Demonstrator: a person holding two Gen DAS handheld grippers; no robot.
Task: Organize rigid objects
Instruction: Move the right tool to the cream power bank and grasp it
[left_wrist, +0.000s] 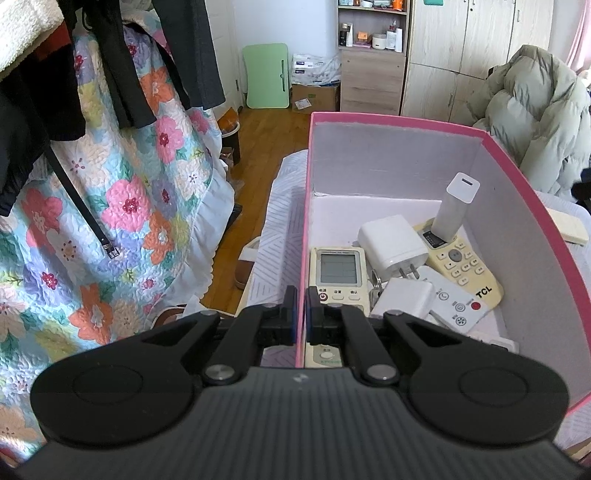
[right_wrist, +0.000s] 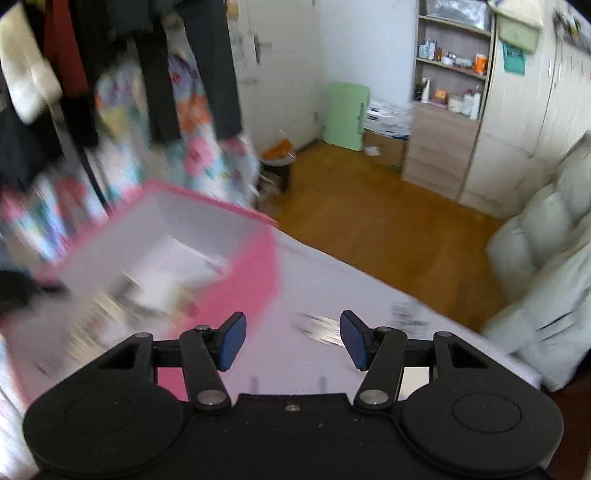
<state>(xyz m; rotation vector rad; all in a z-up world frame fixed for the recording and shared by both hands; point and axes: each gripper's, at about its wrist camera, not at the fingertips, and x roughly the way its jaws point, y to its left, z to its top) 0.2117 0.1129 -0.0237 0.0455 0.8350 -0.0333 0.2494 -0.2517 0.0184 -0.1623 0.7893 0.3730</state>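
Observation:
A pink box (left_wrist: 524, 192) with a white inside stands on a white striped bed cover (left_wrist: 275, 236). My left gripper (left_wrist: 301, 306) is shut on the box's left wall, one finger outside and one inside. Inside lie a cream remote with a screen (left_wrist: 338, 269), a TCL remote (left_wrist: 465, 266), a white remote with a red button (left_wrist: 456, 301), two white chargers (left_wrist: 391, 240) and an upright white power bank (left_wrist: 456, 206). My right gripper (right_wrist: 293, 341) is open and empty above the cover, right of the blurred pink box (right_wrist: 236, 280).
A floral quilt (left_wrist: 122, 206) and dark clothes (left_wrist: 122, 62) hang at the left. A pale puffer jacket (left_wrist: 535, 110) lies at the right. Wood floor (right_wrist: 369, 214), a green folding table (left_wrist: 267, 75) and shelves (left_wrist: 373, 55) stand beyond. A wooden block (left_wrist: 569, 227) lies behind the box.

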